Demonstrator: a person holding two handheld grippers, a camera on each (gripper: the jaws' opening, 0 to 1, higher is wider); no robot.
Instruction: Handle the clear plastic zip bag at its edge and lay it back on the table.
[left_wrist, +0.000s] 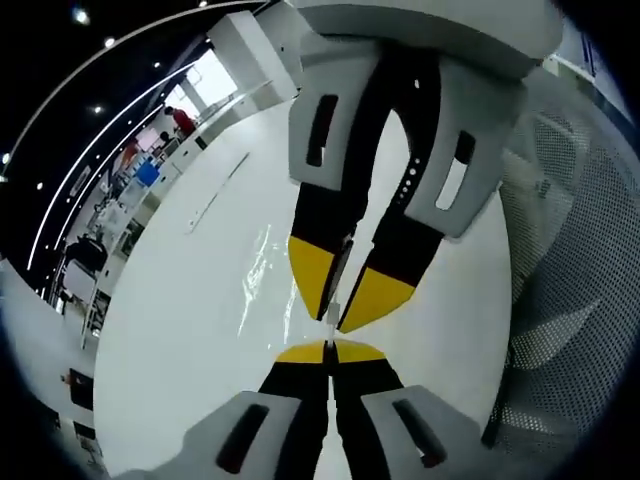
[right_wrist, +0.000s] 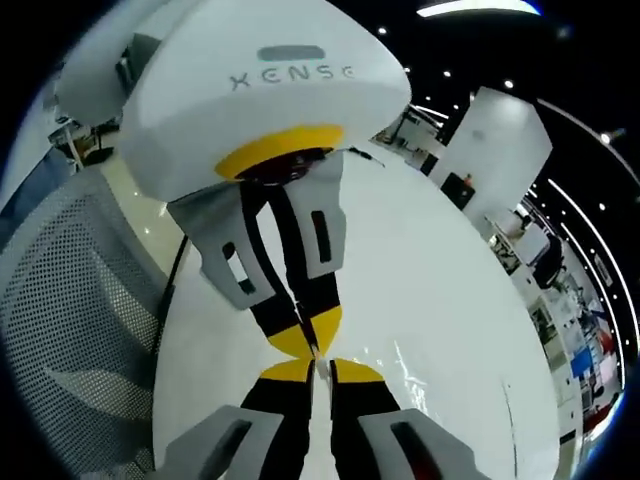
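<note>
The clear plastic zip bag (left_wrist: 262, 275) lies crinkled and glinting on the white table (left_wrist: 180, 330), and its near edge rises to where the two grippers meet tip to tip. My left gripper (left_wrist: 329, 348) comes up from the bottom of the left gripper view, its yellow-tipped jaws shut on that edge. My right gripper (left_wrist: 335, 305) reaches down from the top, its jaws closing to a point on the same edge. In the right gripper view the right gripper (right_wrist: 320, 368) is pressed together at the bottom, the left gripper (right_wrist: 308, 340) faces it, and the bag (right_wrist: 430, 385) shimmers to the right.
A grey mesh chair back (left_wrist: 580, 300) stands close beside the table's edge, also seen as the chair back (right_wrist: 70, 320). A thin pale strip (left_wrist: 215, 195) lies further out on the table. People (left_wrist: 182, 120) and desks are far off, near a white pillar (right_wrist: 495, 130).
</note>
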